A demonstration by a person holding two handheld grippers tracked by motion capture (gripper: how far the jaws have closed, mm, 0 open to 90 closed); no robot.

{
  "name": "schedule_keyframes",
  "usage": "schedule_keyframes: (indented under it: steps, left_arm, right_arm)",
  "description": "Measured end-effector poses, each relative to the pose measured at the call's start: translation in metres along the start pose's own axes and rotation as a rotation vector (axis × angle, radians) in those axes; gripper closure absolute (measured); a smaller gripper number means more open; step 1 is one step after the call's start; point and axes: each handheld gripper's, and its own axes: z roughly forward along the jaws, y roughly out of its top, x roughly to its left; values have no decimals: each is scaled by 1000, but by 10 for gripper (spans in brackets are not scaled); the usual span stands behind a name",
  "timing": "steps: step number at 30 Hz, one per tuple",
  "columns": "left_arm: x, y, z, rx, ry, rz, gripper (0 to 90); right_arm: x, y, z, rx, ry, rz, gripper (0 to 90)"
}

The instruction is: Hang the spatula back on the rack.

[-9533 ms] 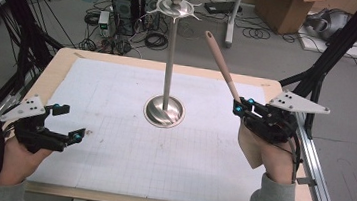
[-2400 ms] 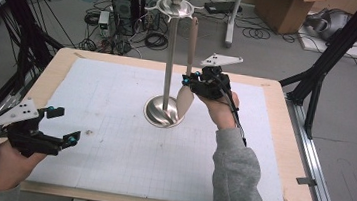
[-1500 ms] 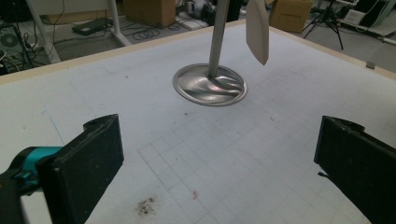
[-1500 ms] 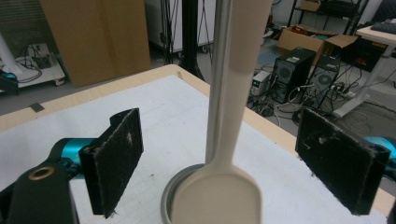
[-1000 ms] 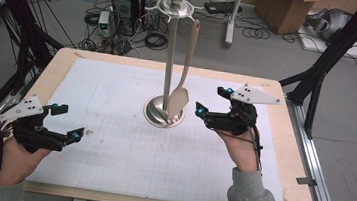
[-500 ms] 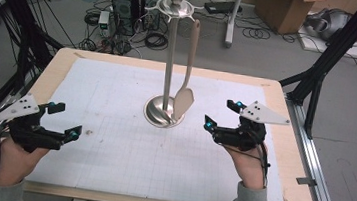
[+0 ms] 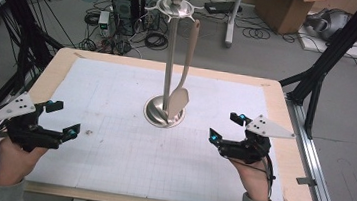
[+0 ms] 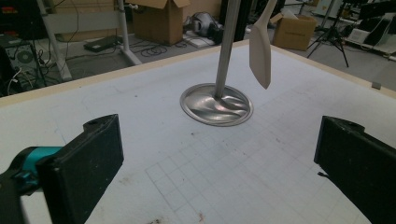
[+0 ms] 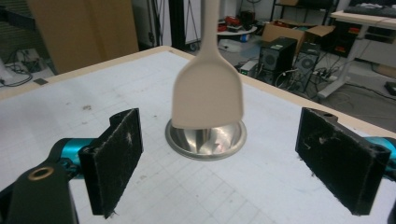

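The right tongs [image 7: 225,127] are hovering spread and empty over the bench's [image 7: 286,112] right side, facing the spatula [image 9: 208,93], which is hanging from the stand [image 7: 170,54] just beyond their tips, its blade dangling above the stand's round base. The left tongs [image 7: 64,117] are sitting spread and empty near the bench's left edge, well apart from the spatula. No readable writing is showing on tongs, spatula or stand.

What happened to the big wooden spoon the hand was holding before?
The right gripper carried the spatula to the metal stand, hung it from the top, let go and pulled back toward the person, fingers open. The left gripper and the stand stayed put.
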Motion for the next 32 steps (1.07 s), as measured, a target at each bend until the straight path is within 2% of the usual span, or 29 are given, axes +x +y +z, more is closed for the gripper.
schedule_keyframes:
  steps: [21, 29, 32]
  left_arm:
    - [1, 1, -4, -22, 13, -1, 17]
    - [1, 2, -5, -21, 11, 0, 17]
    - [1, 2, -4, -20, 12, 2, 17]
  right_arm:
    - [-22, -20, -29, -49, -22, 80, 139]
    - [-27, -26, -28, -39, -19, 104, 139]
    - [-27, -27, -24, -29, 2, 113, 139]
